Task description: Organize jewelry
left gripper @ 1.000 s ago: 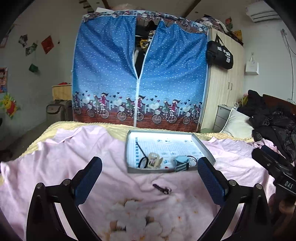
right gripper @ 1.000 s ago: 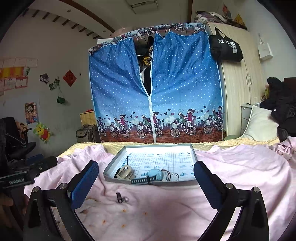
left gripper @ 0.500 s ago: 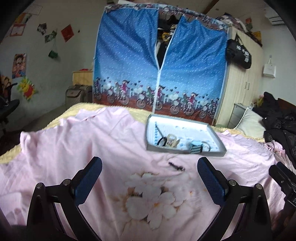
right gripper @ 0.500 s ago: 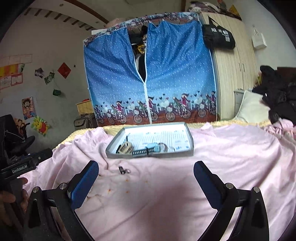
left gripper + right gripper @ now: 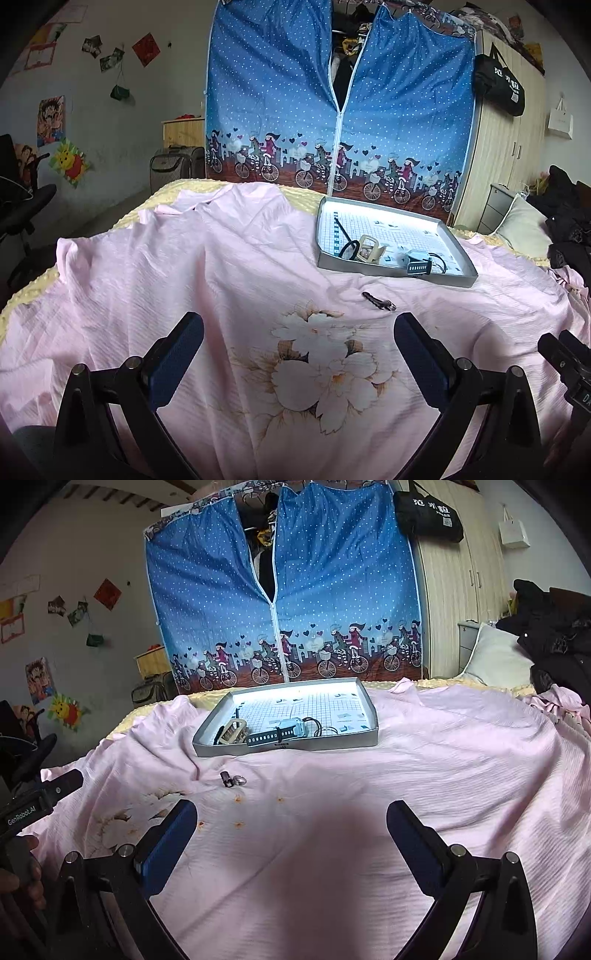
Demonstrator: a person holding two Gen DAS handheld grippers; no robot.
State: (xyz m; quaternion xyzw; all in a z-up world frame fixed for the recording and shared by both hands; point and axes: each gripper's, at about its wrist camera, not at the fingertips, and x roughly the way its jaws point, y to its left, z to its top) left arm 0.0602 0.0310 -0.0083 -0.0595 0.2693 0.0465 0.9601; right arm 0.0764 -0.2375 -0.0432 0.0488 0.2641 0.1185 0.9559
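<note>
- Your left hand-held gripper (image 5: 298, 354): jaws wide apart, empty, hovering over the flower print on the pink sheet (image 5: 147, 277).
- Your right hand-held gripper (image 5: 291, 834): same, jaws apart, nothing between them, over bare sheet.
- Neither is touching any jewelry; both sit well back from the tray (image 5: 207, 734).
- Done so far, by the look of it: tray on the bed already holds a beige clip (image 5: 232, 732), a blue watch (image 5: 284, 731), a black hair tie (image 5: 349, 248) and a thin dark stick (image 5: 341, 227), all bunched at the near edge.
- Left: one small dark piece (image 5: 231, 780) with a silvery bit lies loose on the sheet, just in front of the tray, between tray and grippers. Can't tell exactly what it is, too small.
- Judgement: task mostly done; that loose piece looks like the last pickup.
- It's nearer your left gripper's line; from the right view it sits off to the left.
- In the way: sheet wrinkles around the piece, and the tray's near wall to clear on the drop.
- Around: blue wardrobe (image 5: 332, 110) behind, pillow (image 5: 495, 657) and dark clothes (image 5: 554, 627) to the right. None of it blocks you.
</note>
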